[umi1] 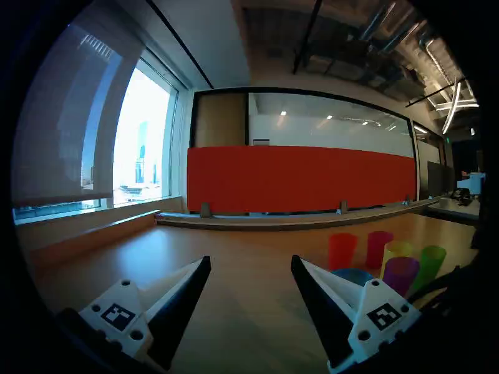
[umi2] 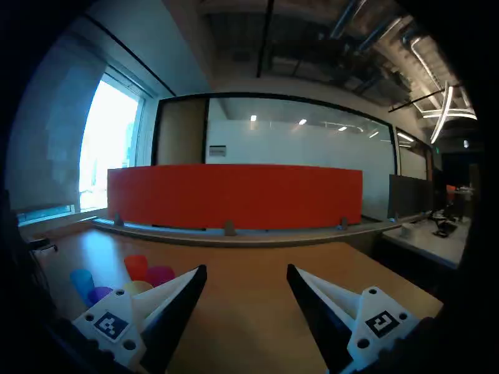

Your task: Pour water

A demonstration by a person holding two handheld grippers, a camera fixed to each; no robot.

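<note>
1. While the left gripper (umi1: pixel 249 258) faces across the wooden desk (umi1: pixel 249 311), its fingers stand wide apart with nothing between them.
2. In the left gripper view, six cups stand clustered on the desk beside the right-hand finger: orange cup (umi1: pixel 342 249), pink cup (umi1: pixel 377 246), yellow cup (umi1: pixel 397 249), green cup (umi1: pixel 431 262), purple cup (umi1: pixel 400 274) and blue cup (umi1: pixel 352 275), the last partly hidden by that finger.
3. The right gripper (umi2: pixel 246 267) also has its fingers spread, gripping nothing.
4. In the right gripper view, the cluster sits behind the left-hand finger, well short of the desk's far edge.
5. A red divider panel (umi1: pixel 299 177) runs along that far edge.
</note>
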